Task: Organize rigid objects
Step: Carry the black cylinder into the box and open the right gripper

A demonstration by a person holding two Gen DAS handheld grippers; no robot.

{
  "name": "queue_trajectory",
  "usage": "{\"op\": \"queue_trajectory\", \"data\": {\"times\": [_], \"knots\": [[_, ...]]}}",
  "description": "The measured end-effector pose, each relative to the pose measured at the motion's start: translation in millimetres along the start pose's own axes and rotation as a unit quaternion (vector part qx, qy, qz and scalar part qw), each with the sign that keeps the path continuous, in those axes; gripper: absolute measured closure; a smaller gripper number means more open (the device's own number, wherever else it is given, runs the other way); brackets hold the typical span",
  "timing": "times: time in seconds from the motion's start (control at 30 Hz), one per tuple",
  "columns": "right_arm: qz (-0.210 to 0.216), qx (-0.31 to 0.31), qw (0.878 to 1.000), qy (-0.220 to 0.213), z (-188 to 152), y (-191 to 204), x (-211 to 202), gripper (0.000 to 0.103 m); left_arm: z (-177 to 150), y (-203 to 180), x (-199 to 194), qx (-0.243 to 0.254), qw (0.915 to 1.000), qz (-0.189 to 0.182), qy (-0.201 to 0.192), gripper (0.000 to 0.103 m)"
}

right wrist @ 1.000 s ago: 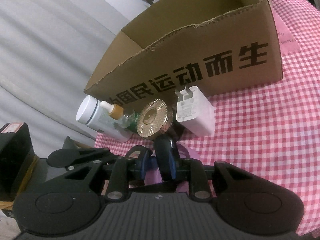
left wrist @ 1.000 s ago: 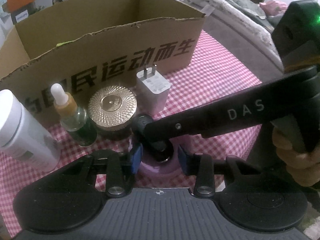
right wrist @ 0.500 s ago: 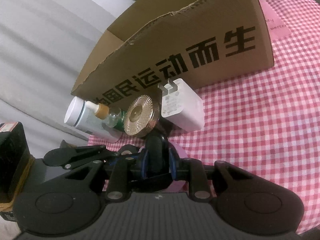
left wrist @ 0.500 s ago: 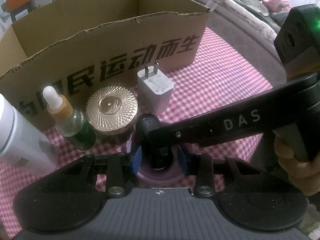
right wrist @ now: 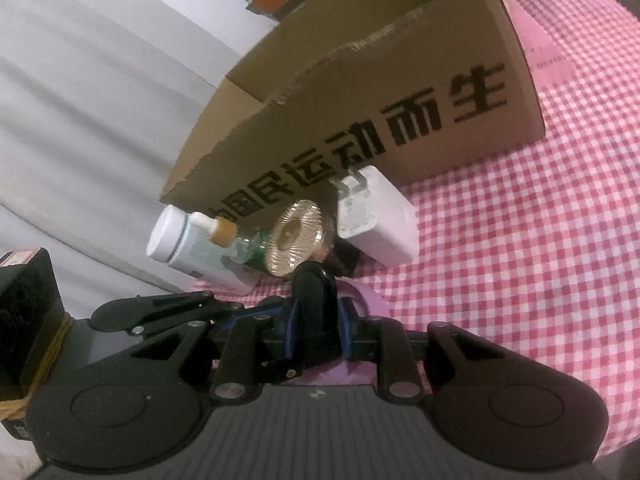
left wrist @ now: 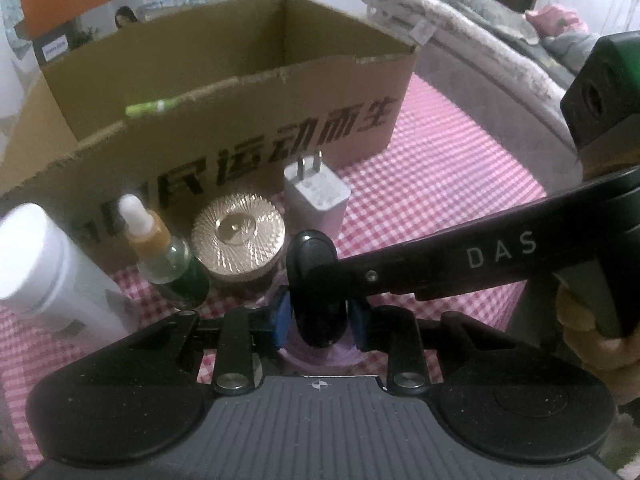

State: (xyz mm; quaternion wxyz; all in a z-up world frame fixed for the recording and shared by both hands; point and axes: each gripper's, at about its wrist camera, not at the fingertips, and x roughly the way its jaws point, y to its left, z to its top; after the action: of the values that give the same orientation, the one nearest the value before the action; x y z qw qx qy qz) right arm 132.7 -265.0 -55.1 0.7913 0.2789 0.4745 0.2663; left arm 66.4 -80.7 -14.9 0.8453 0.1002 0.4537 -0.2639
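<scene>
Both grippers grip one small black rounded object (left wrist: 316, 292) that sits over a purple ring-shaped thing (left wrist: 320, 354) on the pink checked cloth. My left gripper (left wrist: 318, 316) is shut on it from the near side. My right gripper (right wrist: 316, 330) is shut on it too (right wrist: 312, 300), its arm crossing the left wrist view from the right. Just beyond stand a white charger plug (left wrist: 316, 196), a gold-lidded jar (left wrist: 238, 236), a dropper bottle (left wrist: 160, 256) and a white bottle (left wrist: 48, 272), in front of an open cardboard box (left wrist: 240, 136).
The box holds a green item (left wrist: 152, 107) near its front wall. The pink checked cloth (left wrist: 440, 184) stretches right of the box. A bed with grey bedding (left wrist: 480, 40) lies at the far right. A white curtain (right wrist: 80, 100) hangs left in the right wrist view.
The left gripper's jaws have closed from wide apart onto the black object. Both grippers have risen slightly with it; the box interior shows more.
</scene>
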Motion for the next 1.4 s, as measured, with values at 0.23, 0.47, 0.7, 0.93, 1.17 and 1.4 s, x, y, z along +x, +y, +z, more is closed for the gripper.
{"op": "queue_trajectory", "data": {"times": [0.23,0.47,0.7,0.93,1.17,1.4], "knots": [[0.011,-0.049,0.998,-0.032,13,43,-30,0.08,19,0,-51,0.013,0.9977,0.021,-0.063,0.074],[0.039,-0.118,0.99,-0.064,67,95,-41,0.081,66,26,-79,0.004,0.9926,0.057,-0.107,0.074],[0.049,-0.111,0.993,-0.005,149,105,18,0.081,113,88,-46,-0.051,0.9956,0.054,-0.058,0.074],[0.051,-0.051,0.994,0.079,214,75,101,0.081,139,136,5,-0.084,0.9943,0.064,0.008,0.074],[0.035,-0.015,0.99,0.134,237,52,163,0.08,151,159,42,-0.096,0.9889,0.097,0.058,0.071],[0.006,-0.01,0.989,0.145,247,44,190,0.077,156,160,45,-0.088,0.9888,0.106,0.056,0.071]]}}
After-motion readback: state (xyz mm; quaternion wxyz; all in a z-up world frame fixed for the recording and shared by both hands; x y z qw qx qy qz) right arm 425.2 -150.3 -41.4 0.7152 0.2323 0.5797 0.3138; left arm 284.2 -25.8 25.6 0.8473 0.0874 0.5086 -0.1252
